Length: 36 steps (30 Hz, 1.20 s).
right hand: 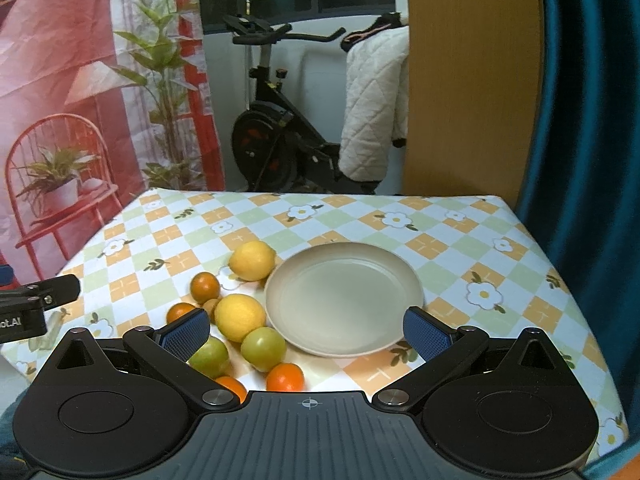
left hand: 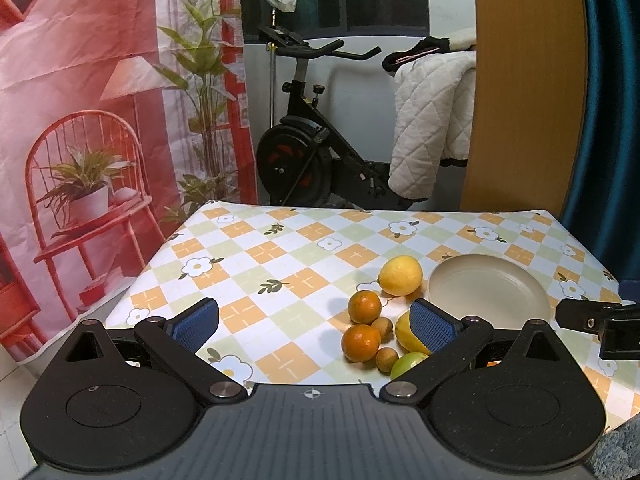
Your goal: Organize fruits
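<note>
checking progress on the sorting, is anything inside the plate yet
Nothing shows inside the beige plate; its whole bowl is bare. The fruit lies on the tablecloth to its left, the far lemon by its rim. The right tool's pad hides a bit of the near rim.

A checked orange, green and white flowered tablecloth (right hand: 360,216) is filling mid-frame, showing a plain beige round plate (right hand: 344,300), yellow lemons (right hand: 252,260), orange tangerines (right hand: 285,377) and green round fruits (right hand: 263,343); blue ribbed pads (right hand: 426,334) are flanking lower frame.

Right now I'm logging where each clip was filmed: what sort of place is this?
Most likely a room in a home: an exercise bike draped with a quilted blanket stands behind a table with a flowered cloth, holding fruit and a plate. A printed backdrop hangs alongside.
</note>
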Motion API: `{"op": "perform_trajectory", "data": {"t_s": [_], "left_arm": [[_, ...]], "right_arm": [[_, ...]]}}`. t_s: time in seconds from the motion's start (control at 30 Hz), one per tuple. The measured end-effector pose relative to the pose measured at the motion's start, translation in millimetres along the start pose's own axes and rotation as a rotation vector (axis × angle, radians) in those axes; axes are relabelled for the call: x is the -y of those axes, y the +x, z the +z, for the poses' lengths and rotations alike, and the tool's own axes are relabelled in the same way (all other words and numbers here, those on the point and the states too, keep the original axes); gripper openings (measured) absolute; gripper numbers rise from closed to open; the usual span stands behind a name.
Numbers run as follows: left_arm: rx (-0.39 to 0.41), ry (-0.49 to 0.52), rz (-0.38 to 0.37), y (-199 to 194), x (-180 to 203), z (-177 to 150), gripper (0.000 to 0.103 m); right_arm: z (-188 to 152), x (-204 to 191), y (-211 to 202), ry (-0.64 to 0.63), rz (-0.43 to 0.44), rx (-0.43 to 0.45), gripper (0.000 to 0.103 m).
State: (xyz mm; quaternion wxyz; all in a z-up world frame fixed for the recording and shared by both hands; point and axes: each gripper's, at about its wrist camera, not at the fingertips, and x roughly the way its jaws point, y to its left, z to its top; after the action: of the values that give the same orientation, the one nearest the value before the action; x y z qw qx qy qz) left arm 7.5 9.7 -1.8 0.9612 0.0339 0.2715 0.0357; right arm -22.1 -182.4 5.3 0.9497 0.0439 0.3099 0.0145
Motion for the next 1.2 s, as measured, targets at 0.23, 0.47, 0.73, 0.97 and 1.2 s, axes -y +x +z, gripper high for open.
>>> {"op": "perform_trajectory", "data": {"t_s": [0.23, 0.47, 0.73, 0.97, 1.2], "left_arm": [[0.037, 0.020, 0.002, 7.4, 2.4, 5.8, 0.096], [0.014, -0.019, 0.015, 25.7, -7.2, 6.5, 0.091], [0.030, -0.043, 0.017, 36.7, -15.6, 16.2, 0.086], [0.079, -0.037, 0.021, 47.4, -19.1, 34.7, 0.082], [0.115, -0.033, 0.025, 59.6, -20.0, 53.9, 0.076]], "right_arm": [[3.3, 0.1, 9.9, -0.057, 0.024, 0.025, 0.097], [2.8, 0.7, 26.3, -0.077, 0.042, 0.024, 0.093], [10.5, -4.7, 39.3, -0.115, 0.053, 0.045, 0.087], [29.9, -4.3, 52.4, -0.104, 0.075, 0.073, 0.071], [53.1, -9.8, 65.8, -0.112, 0.086, 0.135, 0.064]]}}
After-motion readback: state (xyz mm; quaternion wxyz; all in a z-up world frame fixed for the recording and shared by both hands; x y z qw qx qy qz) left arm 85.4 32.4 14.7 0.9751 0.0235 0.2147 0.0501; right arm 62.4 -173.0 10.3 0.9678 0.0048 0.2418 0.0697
